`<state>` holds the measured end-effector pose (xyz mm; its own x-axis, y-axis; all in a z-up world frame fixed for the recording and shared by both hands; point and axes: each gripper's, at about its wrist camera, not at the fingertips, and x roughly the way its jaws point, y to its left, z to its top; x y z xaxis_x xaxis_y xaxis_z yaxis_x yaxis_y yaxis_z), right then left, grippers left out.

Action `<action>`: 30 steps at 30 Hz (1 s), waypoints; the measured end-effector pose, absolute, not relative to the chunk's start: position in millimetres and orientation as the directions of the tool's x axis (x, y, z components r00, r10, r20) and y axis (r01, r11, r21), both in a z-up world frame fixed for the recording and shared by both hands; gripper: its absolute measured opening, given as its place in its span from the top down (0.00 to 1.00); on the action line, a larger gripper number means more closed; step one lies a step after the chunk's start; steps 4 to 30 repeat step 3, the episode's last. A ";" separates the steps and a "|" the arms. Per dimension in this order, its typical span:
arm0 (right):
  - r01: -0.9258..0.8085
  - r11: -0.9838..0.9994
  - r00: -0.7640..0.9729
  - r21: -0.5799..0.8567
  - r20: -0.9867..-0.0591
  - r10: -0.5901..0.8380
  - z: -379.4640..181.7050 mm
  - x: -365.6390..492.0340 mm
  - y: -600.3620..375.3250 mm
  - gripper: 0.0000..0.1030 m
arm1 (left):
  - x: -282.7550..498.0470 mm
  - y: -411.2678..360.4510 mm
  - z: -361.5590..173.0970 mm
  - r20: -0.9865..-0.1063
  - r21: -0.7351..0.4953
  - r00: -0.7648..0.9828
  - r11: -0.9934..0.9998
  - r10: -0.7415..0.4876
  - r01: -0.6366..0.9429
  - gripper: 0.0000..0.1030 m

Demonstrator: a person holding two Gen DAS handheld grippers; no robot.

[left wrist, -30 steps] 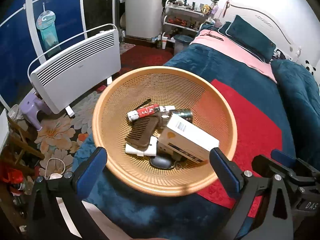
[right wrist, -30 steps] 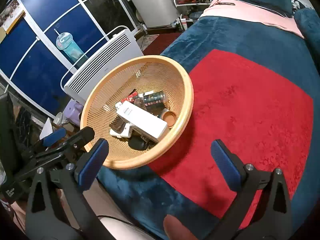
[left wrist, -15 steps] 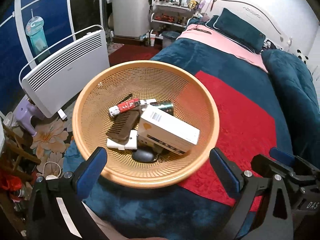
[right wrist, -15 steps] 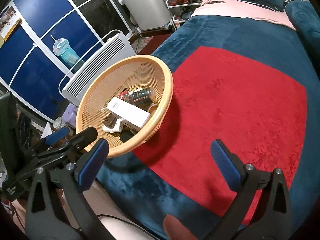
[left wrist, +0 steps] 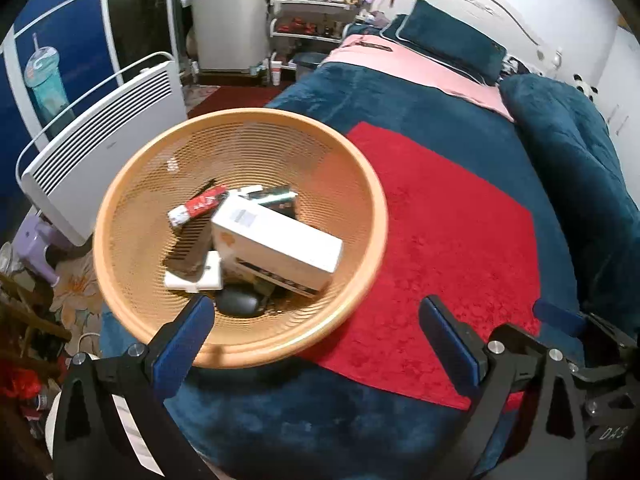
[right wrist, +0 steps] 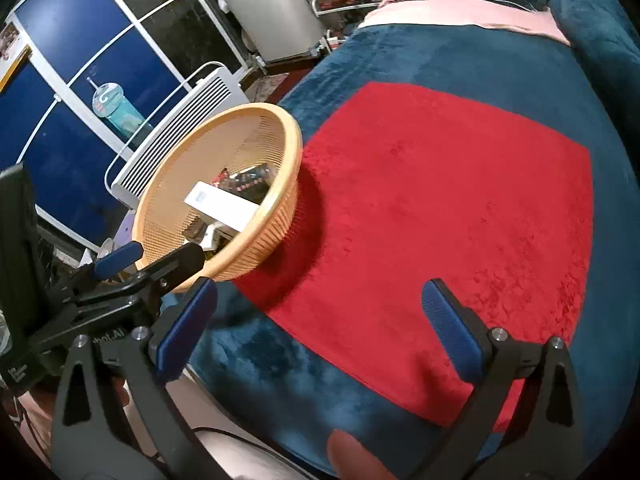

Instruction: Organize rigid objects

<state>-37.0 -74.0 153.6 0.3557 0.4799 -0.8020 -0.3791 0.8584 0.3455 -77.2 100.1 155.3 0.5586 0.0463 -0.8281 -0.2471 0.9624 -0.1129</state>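
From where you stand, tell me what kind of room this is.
Most likely a bedroom in a home. A bed with a teal blanket and a pillow fills the right side, a white panel heater stands beside it, and a cluttered shelf rack sits at the back.

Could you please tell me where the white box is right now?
The white box lies inside the orange basket, right of the brown comb, in the left wrist view.

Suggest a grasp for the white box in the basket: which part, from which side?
Probably grip the white box across its narrow width near the raised right end, coming straight down from above. It lies on top of the pile in the orange basket, long and flat-sided, tilted, with its top face clear. The basket's high walls block a side approach. The left hand-held gripper is open and nearest.
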 end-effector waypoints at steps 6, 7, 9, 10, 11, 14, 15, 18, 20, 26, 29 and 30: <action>-0.354 0.870 0.361 0.342 -0.809 0.464 149.9 -38.0 -86.0 0.00 | -71.7 87.0 152.4 -0.831 -0.110 0.556 0.971 0.028 -0.214 0.01; -0.354 0.870 0.361 0.342 -0.809 0.464 149.9 -38.0 -86.0 0.00 | -71.7 87.0 152.4 -0.831 -0.110 0.556 0.971 0.028 -0.214 0.01; -0.354 0.870 0.361 0.342 -0.809 0.464 149.9 -38.0 -86.0 0.00 | -71.7 87.0 152.4 -0.831 -0.110 0.556 0.971 0.028 -0.214 0.01; -0.354 0.870 0.361 0.342 -0.809 0.464 149.9 -38.0 -86.0 0.00 | -71.7 87.0 152.4 -0.831 -0.110 0.556 0.971 0.028 -0.214 0.01; -0.354 0.870 0.361 0.342 -0.809 0.464 149.9 -38.0 -86.0 0.00 | -71.7 87.0 152.4 -0.831 -0.110 0.556 0.971 0.028 -0.214 0.01; -0.354 0.870 0.361 0.342 -0.809 0.464 149.9 -38.0 -86.0 0.00 | -71.7 87.0 152.4 -0.831 -0.110 0.556 0.971 0.028 -0.214 0.01; -0.354 0.870 0.361 0.342 -0.809 0.464 149.9 -38.0 -86.0 0.00 | -71.7 87.0 152.4 -0.831 -0.110 0.556 0.971 0.028 -0.214 0.01; -0.354 0.870 0.361 0.342 -0.809 0.464 149.9 -38.0 -86.0 0.00 | -71.7 87.0 152.4 -0.831 -0.110 0.556 0.971 0.028 -0.214 0.01; -0.354 0.870 0.361 0.342 -0.809 0.464 149.9 -38.0 -86.0 0.00 | -71.7 87.0 152.4 -0.831 -0.110 0.556 0.971 0.028 -0.214 0.01; -0.354 0.870 0.361 0.342 -0.809 0.464 149.9 -38.0 -86.0 0.00 | -71.7 87.0 152.4 -0.831 -0.110 0.556 0.971 0.028 -0.214 0.01; -0.354 0.870 0.361 0.342 -0.809 0.464 149.9 -38.0 -86.0 0.00 | -71.7 87.0 152.4 -0.831 -0.110 0.556 0.971 0.028 -0.214 0.01; -0.354 0.870 0.361 0.342 -0.809 0.464 149.9 -38.0 -86.0 0.00 | -71.7 87.0 152.4 -0.831 -0.110 0.556 0.971 0.028 -0.214 0.01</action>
